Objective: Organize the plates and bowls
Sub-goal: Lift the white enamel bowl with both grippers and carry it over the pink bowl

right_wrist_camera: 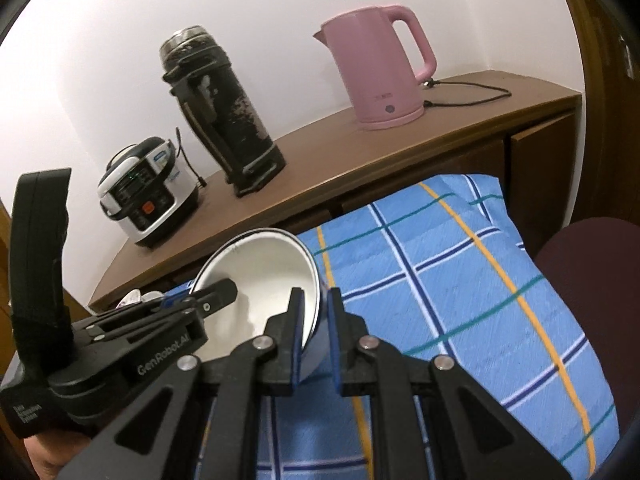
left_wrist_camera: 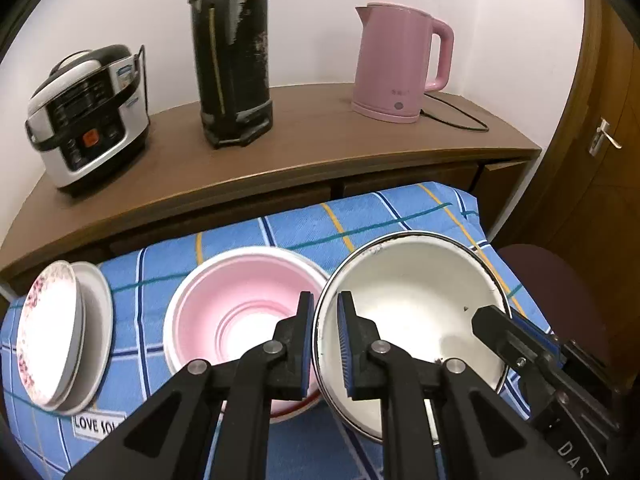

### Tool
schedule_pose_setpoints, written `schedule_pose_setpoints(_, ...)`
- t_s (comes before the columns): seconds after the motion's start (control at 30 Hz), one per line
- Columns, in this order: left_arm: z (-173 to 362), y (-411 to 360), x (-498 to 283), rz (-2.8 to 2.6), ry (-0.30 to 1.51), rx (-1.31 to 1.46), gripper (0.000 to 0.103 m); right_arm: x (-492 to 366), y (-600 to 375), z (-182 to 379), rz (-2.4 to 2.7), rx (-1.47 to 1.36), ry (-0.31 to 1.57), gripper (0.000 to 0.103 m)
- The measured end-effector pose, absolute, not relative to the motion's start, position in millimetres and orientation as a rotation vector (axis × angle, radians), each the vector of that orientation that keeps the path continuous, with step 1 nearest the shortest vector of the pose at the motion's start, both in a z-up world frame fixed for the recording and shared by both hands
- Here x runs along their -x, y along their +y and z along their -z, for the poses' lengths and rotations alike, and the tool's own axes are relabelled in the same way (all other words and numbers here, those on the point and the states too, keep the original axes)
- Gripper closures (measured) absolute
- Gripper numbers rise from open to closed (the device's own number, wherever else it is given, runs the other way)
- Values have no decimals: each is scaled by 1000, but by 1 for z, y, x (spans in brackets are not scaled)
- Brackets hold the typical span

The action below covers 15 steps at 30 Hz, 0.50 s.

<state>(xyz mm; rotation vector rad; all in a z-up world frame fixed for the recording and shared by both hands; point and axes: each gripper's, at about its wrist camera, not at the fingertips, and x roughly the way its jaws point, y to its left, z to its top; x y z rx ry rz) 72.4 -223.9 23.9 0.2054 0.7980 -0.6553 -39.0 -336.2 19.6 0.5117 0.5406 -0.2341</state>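
Note:
A white enamel bowl (left_wrist_camera: 416,292) with a dark rim hangs tilted above the blue checked cloth (left_wrist_camera: 400,216). My left gripper (left_wrist_camera: 325,298) is shut on its left rim. My right gripper (right_wrist_camera: 314,294) is shut on the opposite rim of the same bowl (right_wrist_camera: 264,272), and it also shows in the left wrist view (left_wrist_camera: 486,316). The left gripper (right_wrist_camera: 224,288) reaches into the bowl's far side in the right wrist view. A pink bowl (left_wrist_camera: 240,312) rests on the cloth just left of the white one. Two stacked plates (left_wrist_camera: 60,332), the upper one flower-patterned, lie at the cloth's left end.
Behind the cloth runs a brown sideboard (left_wrist_camera: 320,148) with a rice cooker (left_wrist_camera: 88,120), a tall black thermos (left_wrist_camera: 234,60) and a pink kettle (left_wrist_camera: 396,64) with its cord. A dark maroon seat (right_wrist_camera: 592,280) stands to the right, a wooden door (left_wrist_camera: 608,132) beyond.

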Motion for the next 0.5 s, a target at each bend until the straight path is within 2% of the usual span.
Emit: schedule_pose_setpoints(0.5, -32, -155, -45, 608, 743, -123, 90, 61, -277, -38, 180, -451, 519, 92)
